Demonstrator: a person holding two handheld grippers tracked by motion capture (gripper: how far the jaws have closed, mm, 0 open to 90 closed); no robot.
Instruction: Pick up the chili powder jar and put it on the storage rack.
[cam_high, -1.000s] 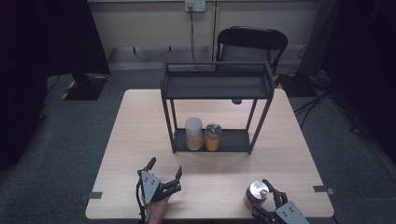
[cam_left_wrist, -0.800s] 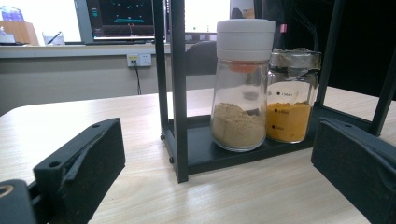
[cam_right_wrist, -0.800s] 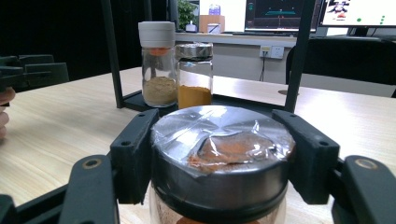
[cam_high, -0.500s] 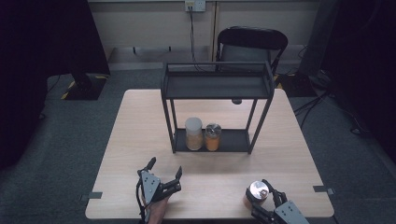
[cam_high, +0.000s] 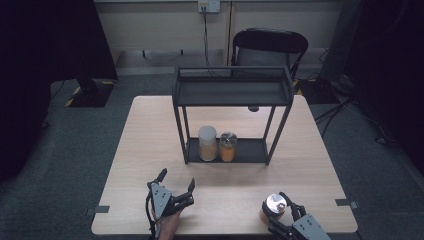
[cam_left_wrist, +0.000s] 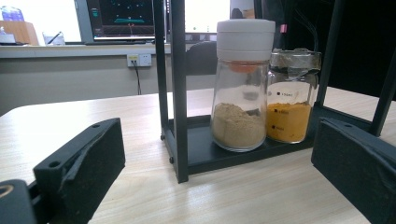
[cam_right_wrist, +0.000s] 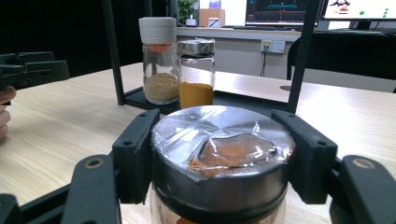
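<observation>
Near right on the table (cam_high: 320, 165), my right gripper (cam_high: 281, 210) clamps the foil-capped jar (cam_right_wrist: 223, 154); left gripper (cam_high: 175, 186) gapes empty. Two jars (cam_high: 217, 144) already on rack's (cam_high: 232, 92) bottom shelf; this one's still to place, I judge.

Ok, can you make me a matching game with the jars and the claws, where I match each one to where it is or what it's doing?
Column one:
1. jar with the white cap
2. jar of yellow powder
3. foil-topped jar
4. left claw

Column two:
a. wide open, with nothing between its jaws
b. gripped in the right claw near the table's front edge
c. on the rack's bottom shelf, holding tan powder
d. on the bottom shelf, lid wrapped in crinkly film

Pairs: 1-c, 2-d, 3-b, 4-a
</observation>
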